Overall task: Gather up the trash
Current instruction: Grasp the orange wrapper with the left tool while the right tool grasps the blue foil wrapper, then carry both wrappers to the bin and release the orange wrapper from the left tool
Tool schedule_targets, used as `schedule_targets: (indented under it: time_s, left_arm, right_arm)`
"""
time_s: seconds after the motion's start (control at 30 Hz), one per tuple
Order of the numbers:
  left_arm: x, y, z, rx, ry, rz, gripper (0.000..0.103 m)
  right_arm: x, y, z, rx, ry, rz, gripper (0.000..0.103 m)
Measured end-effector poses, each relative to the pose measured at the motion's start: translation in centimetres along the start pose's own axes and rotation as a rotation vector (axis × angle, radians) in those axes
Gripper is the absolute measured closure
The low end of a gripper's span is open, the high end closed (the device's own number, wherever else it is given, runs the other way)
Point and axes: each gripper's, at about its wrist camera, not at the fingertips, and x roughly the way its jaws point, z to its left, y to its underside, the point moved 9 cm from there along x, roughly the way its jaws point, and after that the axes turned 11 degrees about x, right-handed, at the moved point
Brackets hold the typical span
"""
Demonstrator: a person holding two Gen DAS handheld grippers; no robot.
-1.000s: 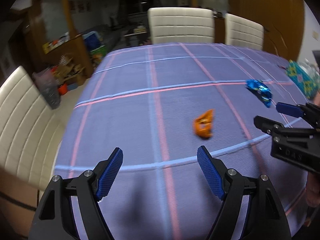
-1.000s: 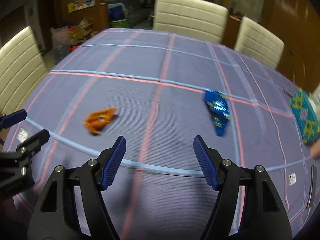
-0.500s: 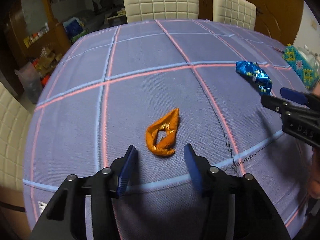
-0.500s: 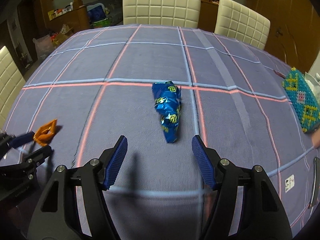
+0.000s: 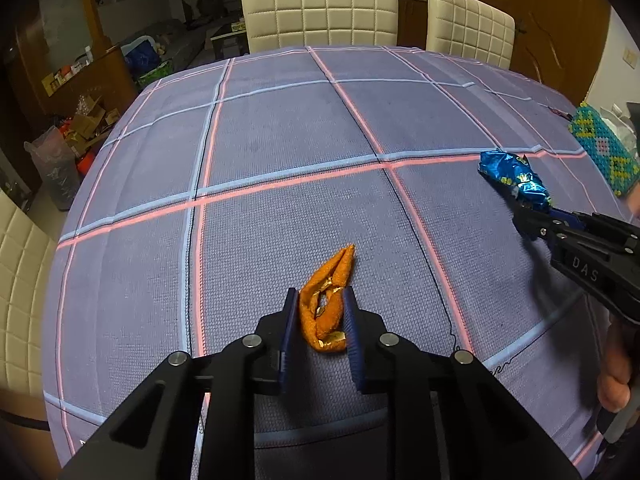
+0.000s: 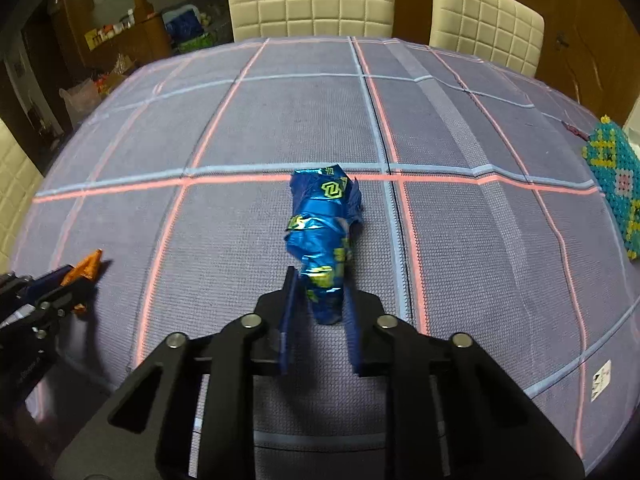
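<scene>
On the desk (image 5: 280, 128), covered by a purple checked cloth, a crumpled orange wrapper (image 5: 328, 300) lies near the near edge, its lower half between the blue pads of the left tool (image 5: 320, 314), which have narrowed until they sit just beside or touching it; a firm grip cannot be confirmed. Toward the right edge, the right tool (image 6: 318, 300) likewise brackets the near end of a crumpled blue foil wrapper (image 6: 322, 232), pads close against it. A beaded turquoise pouch (image 6: 618, 184) rests at the right edge. Two cream quilted chairs (image 5: 320, 8) stand beyond the far edge.
</scene>
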Motion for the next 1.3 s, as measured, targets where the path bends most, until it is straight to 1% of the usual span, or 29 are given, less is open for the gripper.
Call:
schedule_targets:
  time_s: [0.13, 0.37, 0.67, 0.93, 1.3]
  left_arm:
    - [-0.4, 0.4, 0.2, -0.006, 0.001, -0.005, 0.082]
    - [-2.0, 0.7, 0.8, -0.016, -0.017, -0.032, 0.082]
    - [-4.8, 2.5, 2.1, -0.041, -0.036, -0.066, 0.082]
    - [-7.3, 4.8, 4.4, -0.083, -0.067, -0.098, 0.082]
    - [-9.7, 7.5, 7.5, -0.138, -0.101, -0.138, 0.082]
  right_arm:
    - [-0.5, 0.3, 0.9, -0.032, -0.018, -0.013, 0.086]
    - [-2.3, 1.9, 3.2, -0.097, -0.052, -0.029, 0.086]
    - [-5.0, 4.5, 6.5, -0.164, -0.079, -0.039, 0.086]
    - [-7.4, 6.5, 10.0, -0.232, -0.105, -0.064, 0.086]
    - [-9.6, 8.4, 14.3, -0.307, -0.125, -0.081, 0.086]
